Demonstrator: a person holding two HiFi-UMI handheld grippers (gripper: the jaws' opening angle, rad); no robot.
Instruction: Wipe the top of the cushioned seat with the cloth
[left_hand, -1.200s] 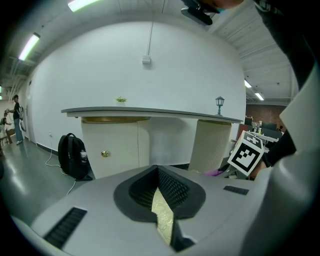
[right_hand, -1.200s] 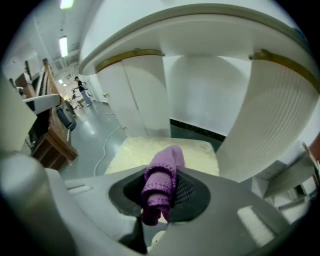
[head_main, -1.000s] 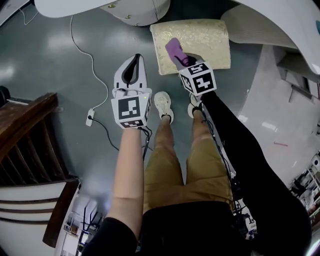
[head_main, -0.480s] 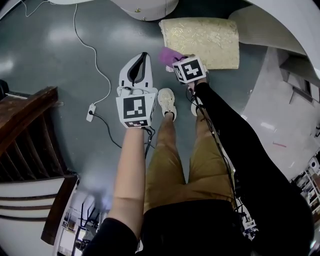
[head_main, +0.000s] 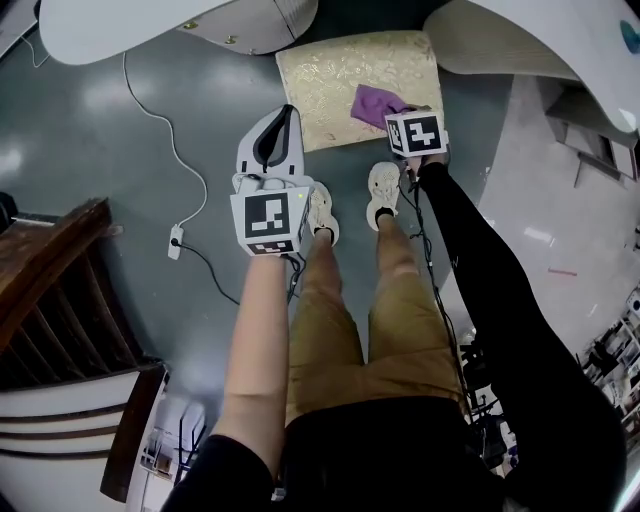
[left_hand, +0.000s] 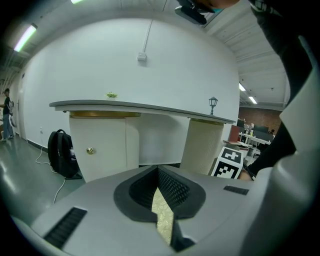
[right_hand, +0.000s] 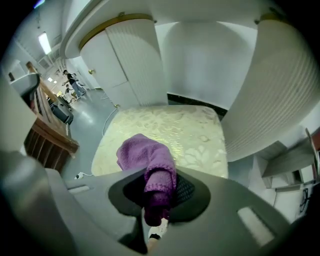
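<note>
Clamping the purple cloth (right_hand: 150, 162) between its jaws, the right gripper (right_hand: 159, 202) holds it so the loose bunch rests on the pale patterned cushioned seat (right_hand: 187, 131), on the seat's right part near its lower edge at the top centre of the head view. The left gripper (head_main: 281, 124) hangs over the grey floor (head_main: 120, 205) just beside the seat's lower left corner, its jaws closed together and holding nothing.

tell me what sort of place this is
Probably a large indoor lobby or showroom: a glossy grey floor, a long white curved counter on cabinet bases, and a dark wooden stair railing at one side.
</note>
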